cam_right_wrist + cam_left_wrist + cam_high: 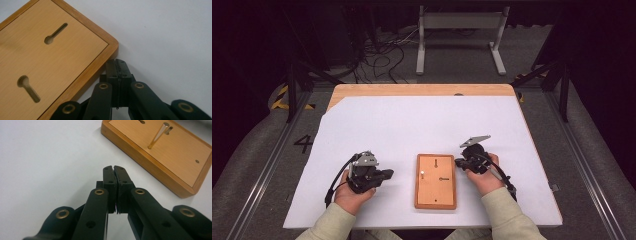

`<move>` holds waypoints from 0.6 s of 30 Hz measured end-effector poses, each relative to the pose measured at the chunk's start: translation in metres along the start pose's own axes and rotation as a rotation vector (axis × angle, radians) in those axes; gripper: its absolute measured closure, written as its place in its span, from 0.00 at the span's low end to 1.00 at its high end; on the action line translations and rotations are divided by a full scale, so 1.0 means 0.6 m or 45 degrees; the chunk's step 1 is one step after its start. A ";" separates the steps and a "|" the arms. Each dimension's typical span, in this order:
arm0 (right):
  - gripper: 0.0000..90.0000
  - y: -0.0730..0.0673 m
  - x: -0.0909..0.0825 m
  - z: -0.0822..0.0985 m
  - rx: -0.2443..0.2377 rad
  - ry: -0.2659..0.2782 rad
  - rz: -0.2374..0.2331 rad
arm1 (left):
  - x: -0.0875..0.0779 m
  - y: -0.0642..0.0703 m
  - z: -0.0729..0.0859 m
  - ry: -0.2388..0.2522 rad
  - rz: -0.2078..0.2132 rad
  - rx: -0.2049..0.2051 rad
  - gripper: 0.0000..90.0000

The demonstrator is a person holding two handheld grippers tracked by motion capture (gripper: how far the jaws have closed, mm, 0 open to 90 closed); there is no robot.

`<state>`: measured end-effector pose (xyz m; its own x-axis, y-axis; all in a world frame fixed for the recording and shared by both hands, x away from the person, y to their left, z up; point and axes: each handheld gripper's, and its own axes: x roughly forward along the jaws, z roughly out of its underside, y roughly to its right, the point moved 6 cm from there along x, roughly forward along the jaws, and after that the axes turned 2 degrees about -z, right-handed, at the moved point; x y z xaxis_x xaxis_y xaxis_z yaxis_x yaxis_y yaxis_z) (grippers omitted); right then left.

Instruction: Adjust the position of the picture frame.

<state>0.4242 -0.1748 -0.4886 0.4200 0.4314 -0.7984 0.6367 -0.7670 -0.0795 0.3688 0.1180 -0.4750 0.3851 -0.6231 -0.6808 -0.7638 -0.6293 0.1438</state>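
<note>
A rectangular wooden board (435,192) with a raised rim lies flat on the white sheet near the table's front. In the left gripper view a brass pin (157,135) stands upright in the board (162,162). Two keyhole-shaped slots (55,33) are cut into the board's face (37,57) in the right gripper view. My left gripper (388,174) rests left of the board, shut and holding nothing, its tips (114,168) short of the rim. At the board's right edge my right gripper (458,161) is shut too, its tips (118,61) against the corner.
A white sheet (412,125) covers most of the wooden table (422,90). Beyond the table a white metal frame (460,35) and loose cables (379,55) lie on the floor. Dark stands (292,90) flank the table's far corners.
</note>
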 end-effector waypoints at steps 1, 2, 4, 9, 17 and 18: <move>1.00 0.000 0.003 -0.003 -0.003 -0.002 -0.007 | -0.002 0.002 0.003 -0.006 0.006 0.003 0.97; 1.00 -0.002 0.008 -0.011 -0.009 -0.008 -0.015 | -0.003 0.003 0.005 -0.005 0.007 0.004 0.97; 1.00 -0.004 0.015 -0.020 -0.016 -0.015 -0.028 | -0.006 0.006 0.007 -0.010 0.013 0.009 0.97; 1.00 -0.021 0.045 -0.059 -0.071 -0.030 -0.041 | -0.009 0.015 0.014 -0.037 0.027 0.032 0.98; 1.00 -0.068 0.097 -0.117 -0.172 0.011 -0.135 | 0.000 0.028 0.022 -0.092 0.068 0.065 0.97; 1.00 -0.071 0.100 -0.121 -0.187 0.018 -0.136 | 0.001 0.032 0.022 -0.094 0.077 0.077 0.97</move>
<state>0.4693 -0.0816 -0.4898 0.3532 0.5141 -0.7817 0.7652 -0.6395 -0.0748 0.3476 0.1121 -0.4821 0.2999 -0.6219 -0.7233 -0.8151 -0.5610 0.1444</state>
